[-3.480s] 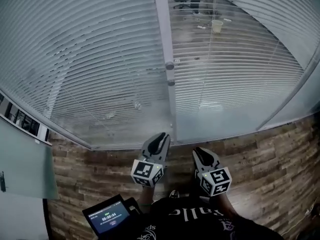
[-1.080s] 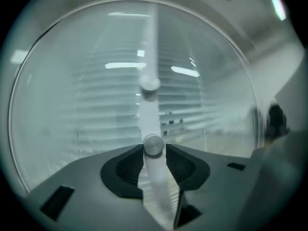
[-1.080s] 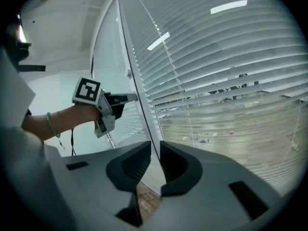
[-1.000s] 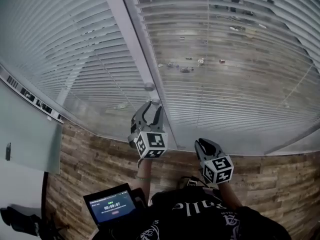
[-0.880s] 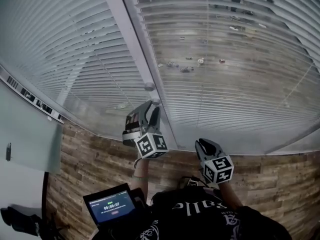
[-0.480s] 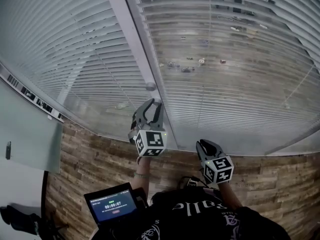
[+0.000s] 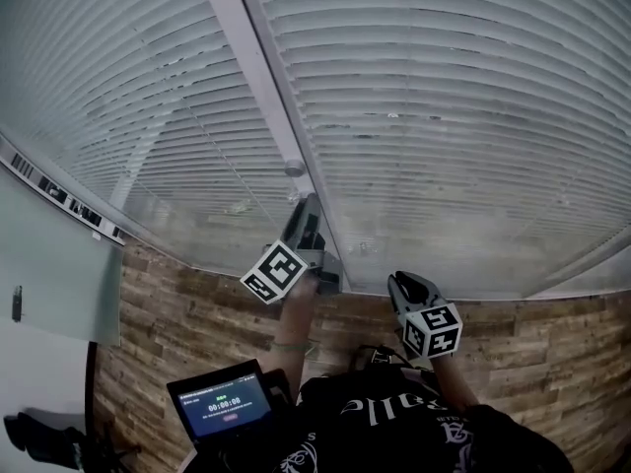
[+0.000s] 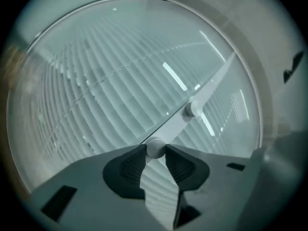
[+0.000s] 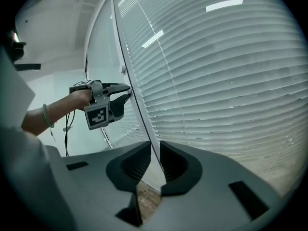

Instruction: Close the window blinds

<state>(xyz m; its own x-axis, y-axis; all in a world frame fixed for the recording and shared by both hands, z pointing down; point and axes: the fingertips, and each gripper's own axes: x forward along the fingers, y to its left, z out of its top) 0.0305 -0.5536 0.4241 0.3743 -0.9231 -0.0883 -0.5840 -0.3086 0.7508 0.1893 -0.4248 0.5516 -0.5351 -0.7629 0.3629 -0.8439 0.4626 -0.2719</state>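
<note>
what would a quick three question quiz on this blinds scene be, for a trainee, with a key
1. What is the left gripper clamped on?
2. True or false: the right gripper also grips a knob.
3. The right-hand blind has its slats: A) bundled at the top B) spread down over the glass C) removed.
Key: 1. The lower knob on the frame post; the jaws have just been closing on it. 2. False; its jaws stand apart, empty. 3. B.

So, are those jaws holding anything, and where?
The left gripper, jaws just closed, pinches the round knob by its sides; the right gripper holds nothing.
</note>
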